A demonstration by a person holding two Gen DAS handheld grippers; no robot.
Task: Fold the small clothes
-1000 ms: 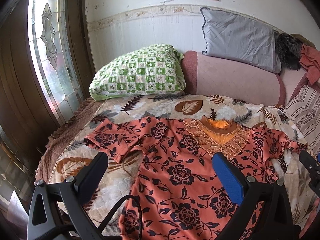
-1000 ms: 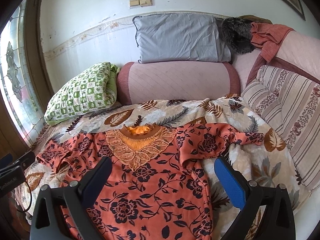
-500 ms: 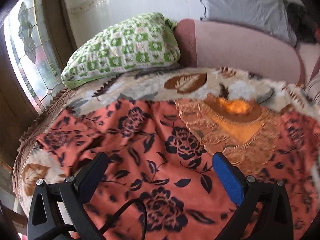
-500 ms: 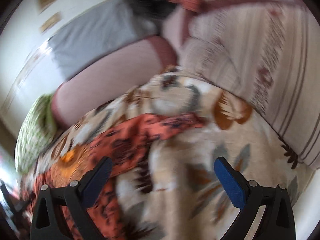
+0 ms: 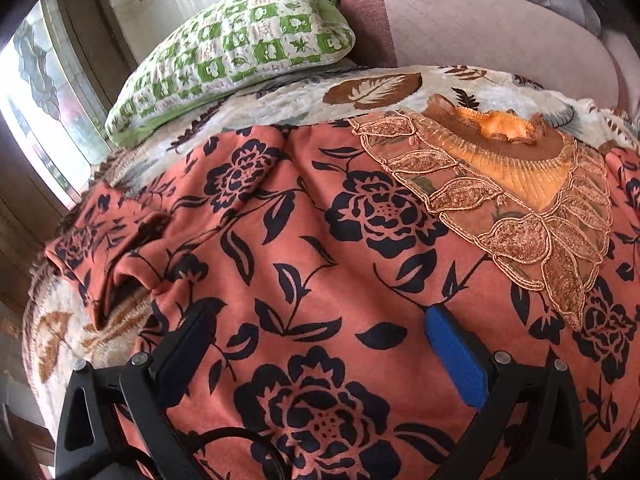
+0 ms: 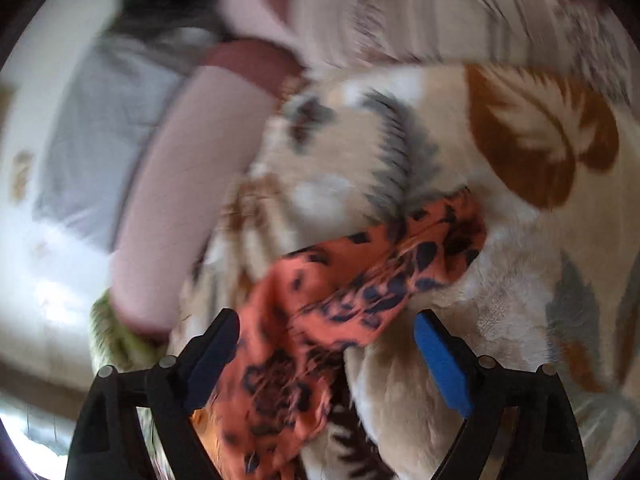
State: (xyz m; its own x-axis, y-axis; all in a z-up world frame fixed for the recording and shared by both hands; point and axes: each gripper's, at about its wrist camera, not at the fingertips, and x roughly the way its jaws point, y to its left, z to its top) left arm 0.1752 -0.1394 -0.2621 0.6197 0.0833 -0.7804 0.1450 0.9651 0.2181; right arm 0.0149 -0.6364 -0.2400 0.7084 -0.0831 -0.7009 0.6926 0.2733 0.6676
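Note:
An orange top with black flowers [image 5: 320, 248] lies spread face up on a leaf-print blanket [image 5: 304, 96]. Its gold lace neckline [image 5: 516, 184] is at the right of the left wrist view, and its left sleeve [image 5: 100, 248] is crumpled at the blanket's edge. My left gripper [image 5: 316, 344] is open, low over the top's chest. In the blurred right wrist view, my right gripper [image 6: 326, 344] is open over the other sleeve [image 6: 380, 268], which lies between the fingers.
A green checked pillow [image 5: 236, 48] and a pink bolster [image 5: 472, 32] lie at the head of the bed. A window [image 5: 44, 92] is at the left. A striped cushion [image 6: 460, 4] and a grey pillow [image 6: 108, 128] lie beyond the right sleeve.
Both grippers have dropped closer to the top. The left one has moved forward over the chest. The right one has swung right and tilted onto the right sleeve.

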